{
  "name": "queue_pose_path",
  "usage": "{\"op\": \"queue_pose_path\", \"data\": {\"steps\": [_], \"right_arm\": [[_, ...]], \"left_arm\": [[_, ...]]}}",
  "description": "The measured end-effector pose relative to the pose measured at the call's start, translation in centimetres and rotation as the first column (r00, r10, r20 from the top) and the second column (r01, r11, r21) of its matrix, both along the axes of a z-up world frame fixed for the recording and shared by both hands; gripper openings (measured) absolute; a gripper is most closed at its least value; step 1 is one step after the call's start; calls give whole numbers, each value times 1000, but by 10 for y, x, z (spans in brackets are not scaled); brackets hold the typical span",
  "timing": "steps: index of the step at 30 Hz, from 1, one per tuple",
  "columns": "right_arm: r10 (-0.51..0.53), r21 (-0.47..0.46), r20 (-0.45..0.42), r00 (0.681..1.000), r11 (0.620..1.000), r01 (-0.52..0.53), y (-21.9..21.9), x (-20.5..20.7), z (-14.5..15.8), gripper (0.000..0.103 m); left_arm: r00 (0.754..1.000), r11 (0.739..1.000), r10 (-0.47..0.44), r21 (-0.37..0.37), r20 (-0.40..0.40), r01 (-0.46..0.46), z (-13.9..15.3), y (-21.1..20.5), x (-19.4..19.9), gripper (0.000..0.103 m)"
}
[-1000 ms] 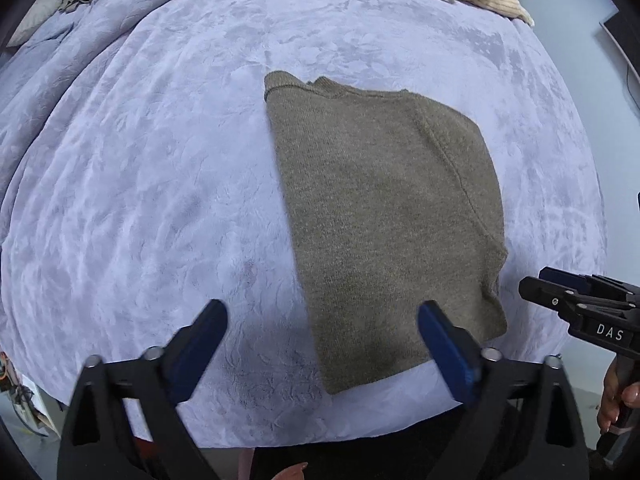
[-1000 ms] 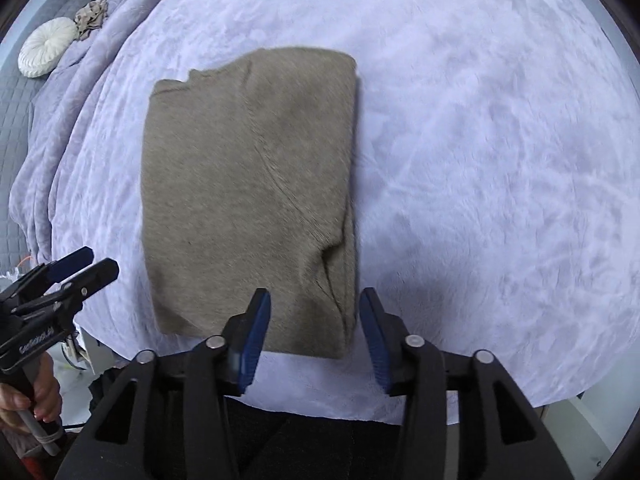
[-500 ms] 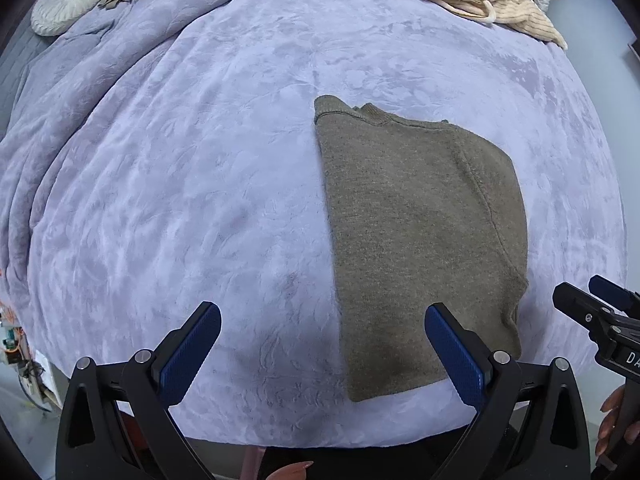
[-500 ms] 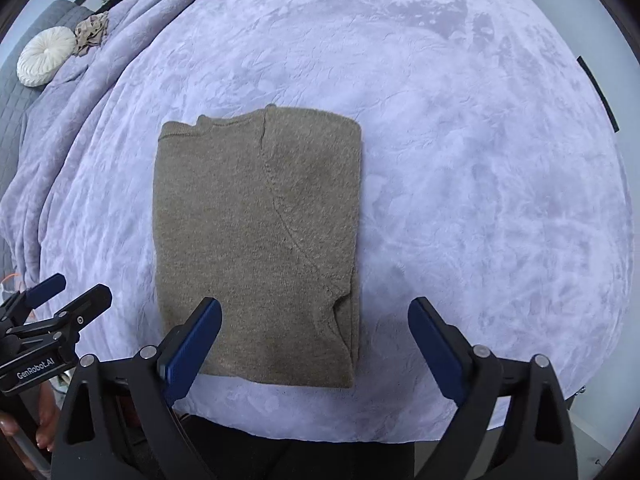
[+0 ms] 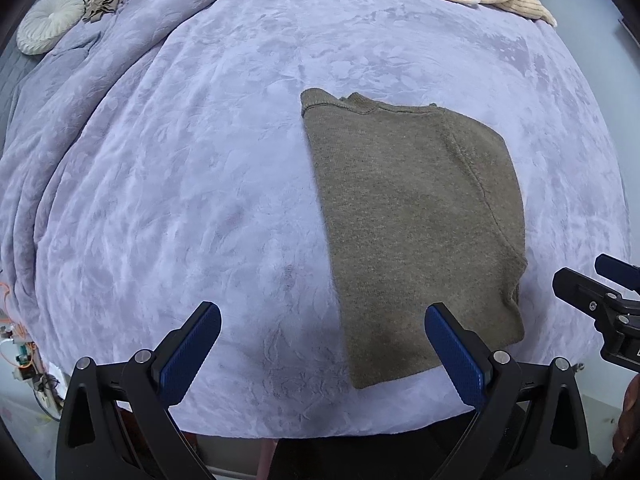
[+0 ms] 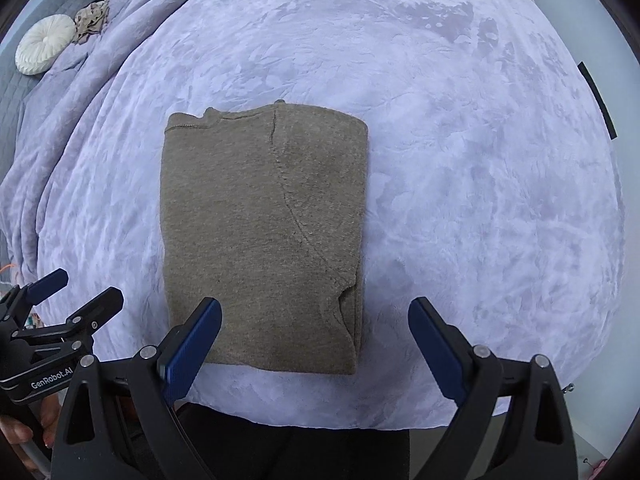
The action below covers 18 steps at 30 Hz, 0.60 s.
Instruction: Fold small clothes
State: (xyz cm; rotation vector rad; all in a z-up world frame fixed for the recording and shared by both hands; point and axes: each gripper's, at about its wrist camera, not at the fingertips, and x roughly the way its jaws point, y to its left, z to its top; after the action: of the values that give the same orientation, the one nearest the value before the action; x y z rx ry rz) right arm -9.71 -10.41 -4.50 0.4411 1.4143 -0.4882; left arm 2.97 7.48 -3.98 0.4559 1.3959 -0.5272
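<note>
A folded olive-brown knitted sweater (image 6: 264, 236) was laid flat on the lavender plush bedspread (image 6: 480, 200), near its front edge. The right gripper (image 6: 314, 344), its jaws just opened wide, was held empty above it; the left gripper (image 5: 322, 350) was likewise spread and empty.

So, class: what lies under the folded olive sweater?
The olive sweater lies flat on the lilac blanket, which shows all around it. Its own folded-under layers, and anything beneath them, are covered.
</note>
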Motion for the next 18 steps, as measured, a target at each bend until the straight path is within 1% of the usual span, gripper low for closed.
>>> {"op": "queue_pose_path", "data": {"steps": [8,18], "right_arm": [[-7,-1,-20,1000,1000,7,0,0,-2,96],[-13,-2,-21,1000,1000,13,-1,0,-2,96]], "left_arm": [[1000,1000,1,0,0,-1,2,-2,-2,102],[1000,1000,9,1,-10,-9,0,0,-3,102]]}}
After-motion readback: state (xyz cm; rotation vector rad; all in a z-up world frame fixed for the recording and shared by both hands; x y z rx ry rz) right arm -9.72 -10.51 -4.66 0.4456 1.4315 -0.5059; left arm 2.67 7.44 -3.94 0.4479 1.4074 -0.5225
